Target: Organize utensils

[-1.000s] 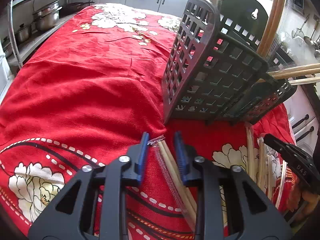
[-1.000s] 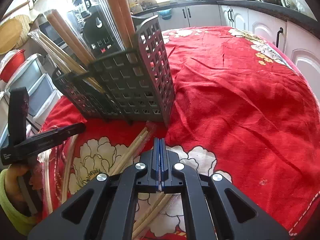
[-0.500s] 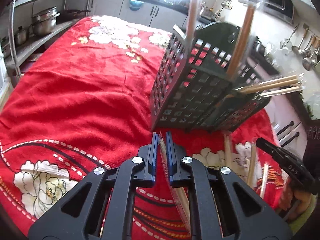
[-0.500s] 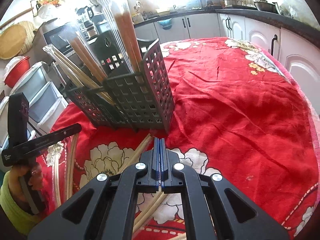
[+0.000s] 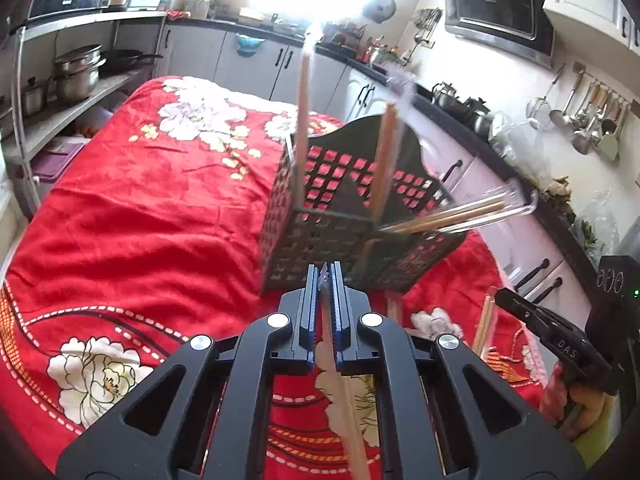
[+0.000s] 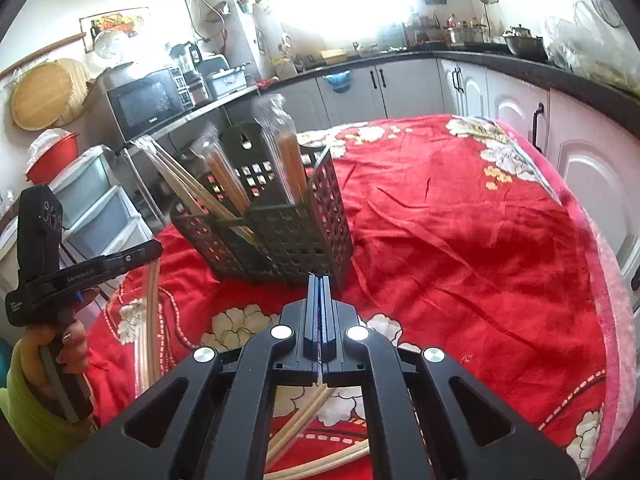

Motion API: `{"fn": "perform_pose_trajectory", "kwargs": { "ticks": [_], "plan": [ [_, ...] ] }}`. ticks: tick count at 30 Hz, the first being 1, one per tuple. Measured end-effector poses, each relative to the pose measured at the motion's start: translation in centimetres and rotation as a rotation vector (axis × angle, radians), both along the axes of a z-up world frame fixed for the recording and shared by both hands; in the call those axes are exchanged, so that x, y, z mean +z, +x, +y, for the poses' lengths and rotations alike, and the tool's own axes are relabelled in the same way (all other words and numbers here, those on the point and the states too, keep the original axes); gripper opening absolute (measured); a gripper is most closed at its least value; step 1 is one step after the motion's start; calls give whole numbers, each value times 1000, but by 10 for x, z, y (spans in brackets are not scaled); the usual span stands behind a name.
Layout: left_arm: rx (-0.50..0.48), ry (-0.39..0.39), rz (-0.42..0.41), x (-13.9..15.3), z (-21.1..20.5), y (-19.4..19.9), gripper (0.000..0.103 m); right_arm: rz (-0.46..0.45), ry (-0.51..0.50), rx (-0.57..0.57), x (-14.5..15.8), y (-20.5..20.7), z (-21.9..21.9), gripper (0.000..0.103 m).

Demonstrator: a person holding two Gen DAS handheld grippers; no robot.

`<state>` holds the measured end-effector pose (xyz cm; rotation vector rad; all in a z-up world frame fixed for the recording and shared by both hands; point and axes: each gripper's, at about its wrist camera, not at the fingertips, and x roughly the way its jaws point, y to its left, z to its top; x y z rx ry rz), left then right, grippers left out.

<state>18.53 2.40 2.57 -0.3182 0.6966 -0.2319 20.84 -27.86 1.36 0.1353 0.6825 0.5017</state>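
A dark grey slotted utensil basket (image 5: 320, 236) stands on the red flowered cloth, also in the right wrist view (image 6: 296, 236), with several wrapped chopstick pairs (image 6: 288, 164) upright or leaning in it. My left gripper (image 5: 325, 276) is shut on a wrapped chopstick pair (image 5: 340, 392), held up in front of the basket; it also shows in the right wrist view (image 6: 120, 258) at left, with the pair (image 6: 152, 320) hanging under it. My right gripper (image 6: 319, 280) is shut with nothing between the fingers. More wrapped chopsticks (image 6: 304, 420) lie on the cloth below it.
The table carries the red cloth (image 5: 140, 200). Loose chopsticks (image 5: 484, 328) lie on it right of the basket. Kitchen counters and cabinets (image 6: 400, 80) ring the table, a shelf with pots (image 5: 76, 76) at left, hanging ladles (image 5: 580, 108) at right.
My left gripper closed on a chopstick pair that lay on the cloth and lifted it up and back from the basket. My right gripper also rose, still shut.
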Motion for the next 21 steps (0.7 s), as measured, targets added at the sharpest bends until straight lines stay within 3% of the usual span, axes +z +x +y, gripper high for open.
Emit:
{"fn": "perform_pose_trajectory", "kwargs": {
  "ticks": [21],
  "plan": [
    [-38,-31,-138,59,-6,-16,2,-175,49,21,60,-28,-2,1]
  ]
}}
